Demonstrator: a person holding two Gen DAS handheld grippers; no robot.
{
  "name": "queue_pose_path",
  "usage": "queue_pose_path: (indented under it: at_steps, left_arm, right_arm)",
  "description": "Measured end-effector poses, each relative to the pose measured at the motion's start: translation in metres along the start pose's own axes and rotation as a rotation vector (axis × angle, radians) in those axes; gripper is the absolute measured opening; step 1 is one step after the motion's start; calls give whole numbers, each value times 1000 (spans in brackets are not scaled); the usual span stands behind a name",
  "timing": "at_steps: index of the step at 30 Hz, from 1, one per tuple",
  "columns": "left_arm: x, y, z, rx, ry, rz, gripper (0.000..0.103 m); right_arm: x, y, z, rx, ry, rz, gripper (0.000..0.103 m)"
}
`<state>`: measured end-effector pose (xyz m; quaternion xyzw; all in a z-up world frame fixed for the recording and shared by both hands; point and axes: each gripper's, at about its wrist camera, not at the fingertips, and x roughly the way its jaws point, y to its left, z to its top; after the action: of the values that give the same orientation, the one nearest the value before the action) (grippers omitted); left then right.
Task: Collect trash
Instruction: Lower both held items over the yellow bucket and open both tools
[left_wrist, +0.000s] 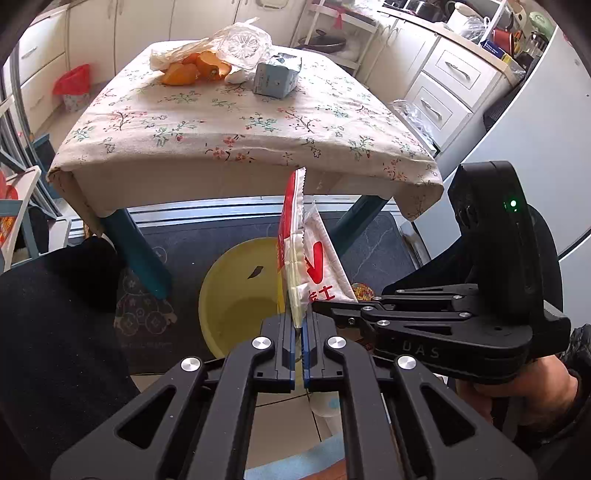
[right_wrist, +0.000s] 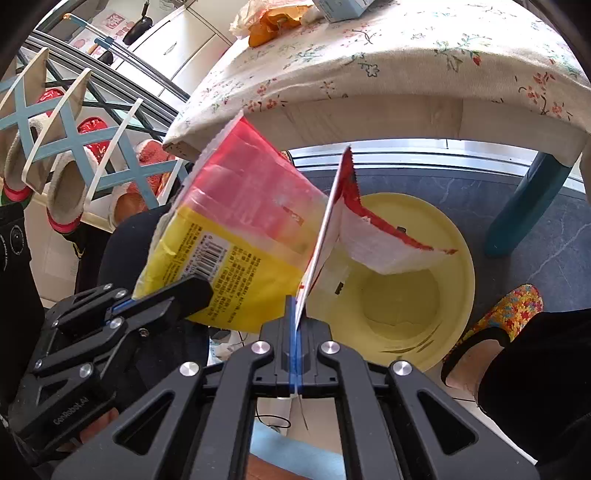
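My left gripper (left_wrist: 299, 325) is shut on a red and yellow snack wrapper (left_wrist: 291, 258), held upright over a yellow basin (left_wrist: 229, 295) on the floor. My right gripper (right_wrist: 295, 325) is shut on a red and white wrapper (right_wrist: 369, 236), also over the yellow basin (right_wrist: 424, 295). The two grippers are close together: the right gripper (left_wrist: 325, 306) shows in the left wrist view with its wrapper (left_wrist: 325, 266), and the left gripper (right_wrist: 192, 291) with its wrapper (right_wrist: 240, 229) shows in the right wrist view. Orange peels (left_wrist: 195, 68), a plastic bag (left_wrist: 236, 40) and a small blue carton (left_wrist: 275, 79) lie at the table's far end.
The table (left_wrist: 236, 129) has a floral cloth and teal legs (left_wrist: 144, 254). A dark mat (right_wrist: 517, 221) lies under the basin. The person's slippered foot (right_wrist: 495, 317) is right of the basin. A rack with slippers (right_wrist: 74, 155) stands left. Cabinets (left_wrist: 443, 85) line the right.
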<state>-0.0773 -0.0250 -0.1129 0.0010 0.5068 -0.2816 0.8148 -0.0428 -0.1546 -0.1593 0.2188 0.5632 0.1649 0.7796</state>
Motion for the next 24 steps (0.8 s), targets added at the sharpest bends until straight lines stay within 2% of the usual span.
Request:
queue_pose_path:
  at_steps: [5,7,9,11,12,13,19,24]
  left_arm:
    - [4,1,-1,1,20,-3,3]
    - [6,1,-1,3,28,-2,5]
    - [7,1,-2,4,34,3,12]
    - [7,0,-2,3,36,7,15]
    - [8,1,-2,1,36,11,20]
    - [7,1,-2,0,35,14,23]
    - [-1,4,1,-16,0,25,36]
    - [-14,5,5,-18,-66,49,53]
  right_arm:
    - [4,-1,1,19,15,-26,1]
    - [5,-2,1,25,16,-34,1]
    - [5,-3,1,32,18,-40,3]
    - [6,-4,2,35,24,-50,29]
    - [6,-3,2,31,20,-62,52]
    - [4,-2,2,20,9,-75,54]
    - [-1,-5,3,38,-23,-60,54]
    - [-12,-4,5,34,-87,-30,57]
